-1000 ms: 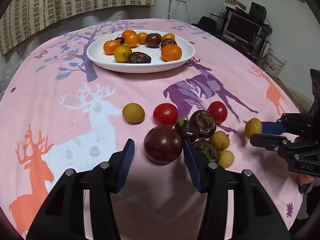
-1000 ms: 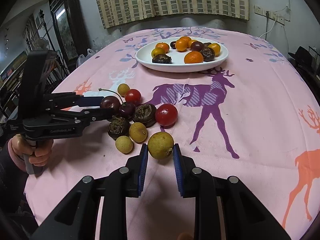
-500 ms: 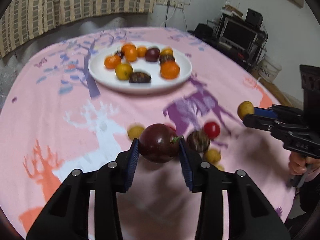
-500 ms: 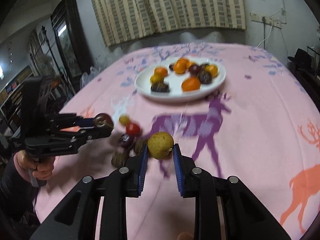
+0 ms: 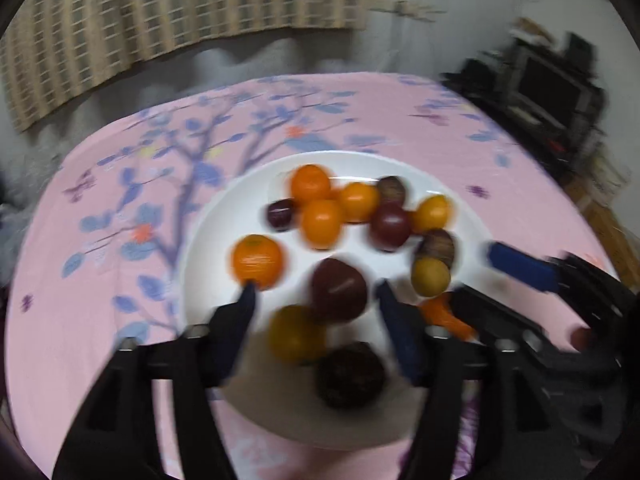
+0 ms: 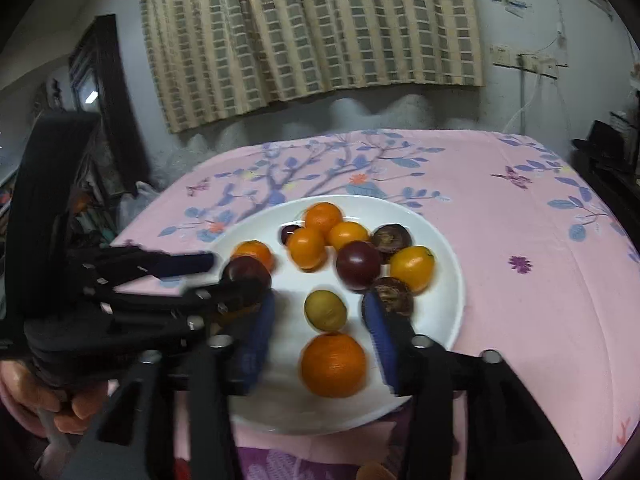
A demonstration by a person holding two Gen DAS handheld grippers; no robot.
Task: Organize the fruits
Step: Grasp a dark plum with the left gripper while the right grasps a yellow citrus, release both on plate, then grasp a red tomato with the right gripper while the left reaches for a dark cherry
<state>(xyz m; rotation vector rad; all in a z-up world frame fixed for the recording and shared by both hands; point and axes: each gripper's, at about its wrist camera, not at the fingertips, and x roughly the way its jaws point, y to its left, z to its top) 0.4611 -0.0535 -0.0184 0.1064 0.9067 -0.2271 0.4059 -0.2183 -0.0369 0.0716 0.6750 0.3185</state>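
A white plate (image 5: pixel 224 216) (image 6: pixel 444 312) on the pink tablecloth holds several oranges, dark plums and brown fruits. My left gripper (image 5: pixel 314 300) hovers open over the plate, and the dark red plum (image 5: pixel 339 290) lies loose between its spread fingers. It shows in the right wrist view (image 6: pixel 246 274) too. My right gripper (image 6: pixel 318 312) is open over the plate's right part, with the yellow-green round fruit (image 6: pixel 325 310) lying free between its fingers. That fruit shows in the left wrist view (image 5: pixel 430 276) beside the right gripper's blue pad (image 5: pixel 520 266).
A large orange (image 6: pixel 333 364) lies at the plate's near edge. A yellow fruit (image 5: pixel 296 334) and a dark brown fruit (image 5: pixel 350 374) lie near my left fingers. The two grippers are close together over the plate. A curtained wall stands behind the table.
Both grippers carried their fruits from the near pile up over the plate. Both have opened, and the plum and the yellow-green fruit now lie on the plate.
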